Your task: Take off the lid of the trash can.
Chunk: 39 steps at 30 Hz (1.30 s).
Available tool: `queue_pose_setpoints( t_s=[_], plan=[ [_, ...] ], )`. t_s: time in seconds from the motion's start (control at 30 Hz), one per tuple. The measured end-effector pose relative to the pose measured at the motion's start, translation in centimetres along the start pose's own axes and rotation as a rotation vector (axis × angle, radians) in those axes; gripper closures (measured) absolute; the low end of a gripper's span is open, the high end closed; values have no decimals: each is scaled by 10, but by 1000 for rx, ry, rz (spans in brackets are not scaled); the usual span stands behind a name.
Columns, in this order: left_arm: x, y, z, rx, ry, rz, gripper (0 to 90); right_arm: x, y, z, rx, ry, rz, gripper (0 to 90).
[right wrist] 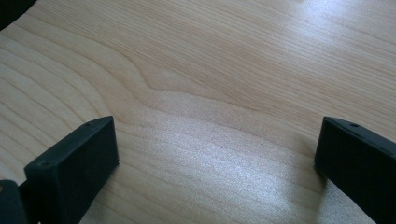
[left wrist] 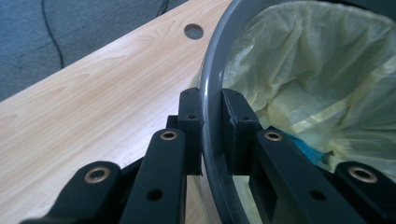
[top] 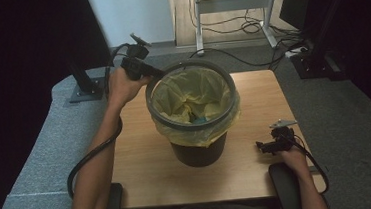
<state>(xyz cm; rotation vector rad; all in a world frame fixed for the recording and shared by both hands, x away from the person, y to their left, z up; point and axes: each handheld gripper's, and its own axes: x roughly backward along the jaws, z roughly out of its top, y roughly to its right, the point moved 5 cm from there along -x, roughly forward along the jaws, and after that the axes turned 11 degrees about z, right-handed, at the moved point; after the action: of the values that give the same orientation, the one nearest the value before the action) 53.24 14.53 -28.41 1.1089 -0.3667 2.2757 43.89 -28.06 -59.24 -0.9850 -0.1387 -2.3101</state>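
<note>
We see the left gripper [left wrist: 212, 123] clamped on the bin's grey ring [left wrist: 211, 70], one jaw outside, one inside against the yellow liner [left wrist: 299, 70]. The bin [top: 197, 151] stands mid-table [top: 143, 168]. The right gripper [right wrist: 217, 154] rests near the table's right edge, jaws wide apart, nothing between them but bare wood.

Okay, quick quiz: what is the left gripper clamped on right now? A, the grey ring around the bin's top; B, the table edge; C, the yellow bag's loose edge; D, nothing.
A: in the left gripper view the left gripper has one jaw on each side of the grey ring, pressing on it.
</note>
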Motion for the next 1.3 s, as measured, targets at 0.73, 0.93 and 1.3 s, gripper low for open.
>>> queue_pose_setpoints(
  t_s=[0.73,0.93,1.3],
  plan=[
    [23,-49,-29,111,22,54,792,0,0,0,0,0,0,0],
    [28,-60,-39,133,31,76,792,0,0,0,-1,0,0,0],
    [38,-87,-60,198,41,117,792,0,0,0,-1,0,0,0]
  ],
)
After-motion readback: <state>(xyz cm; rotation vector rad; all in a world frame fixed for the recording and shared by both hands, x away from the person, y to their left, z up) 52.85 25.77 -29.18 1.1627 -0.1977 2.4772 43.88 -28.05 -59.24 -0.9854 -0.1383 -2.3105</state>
